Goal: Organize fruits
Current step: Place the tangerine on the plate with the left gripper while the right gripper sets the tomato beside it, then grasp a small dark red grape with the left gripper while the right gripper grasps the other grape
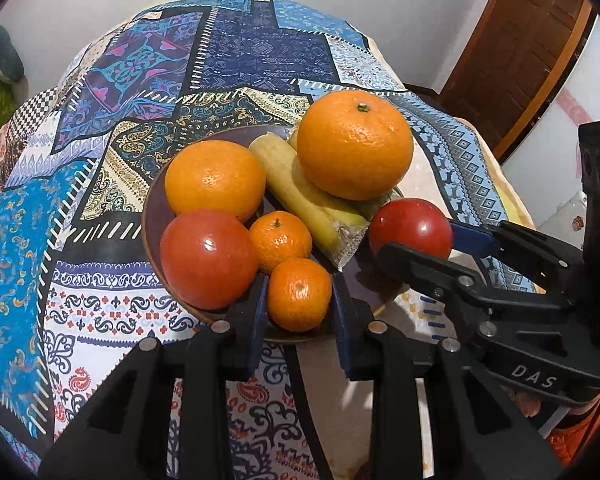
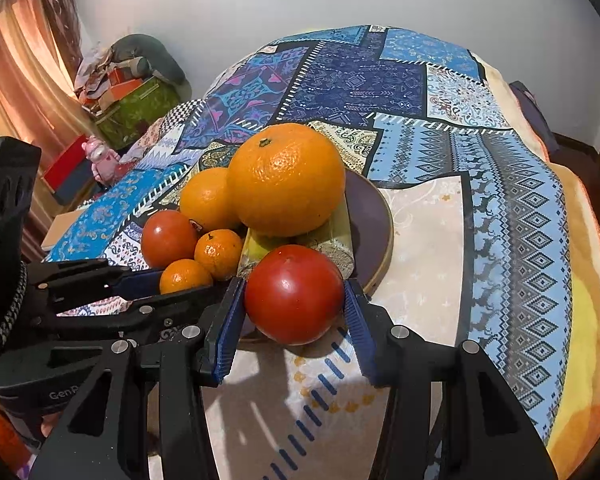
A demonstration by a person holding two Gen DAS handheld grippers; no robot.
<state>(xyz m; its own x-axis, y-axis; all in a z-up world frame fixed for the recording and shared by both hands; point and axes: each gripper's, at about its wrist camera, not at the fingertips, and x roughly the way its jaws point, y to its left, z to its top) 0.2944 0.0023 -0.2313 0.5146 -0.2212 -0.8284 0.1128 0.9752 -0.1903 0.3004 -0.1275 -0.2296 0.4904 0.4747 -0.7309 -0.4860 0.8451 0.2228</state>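
Plate layout, fruit piled.
My left gripper (image 1: 299, 308) straddles the front mandarin (image 1: 299, 294) on the plate (image 1: 154, 216); my right gripper (image 2: 294, 316) straddles a tomato (image 2: 294, 294). Big orange (image 1: 355, 144) sits on the bananas (image 1: 312, 204).
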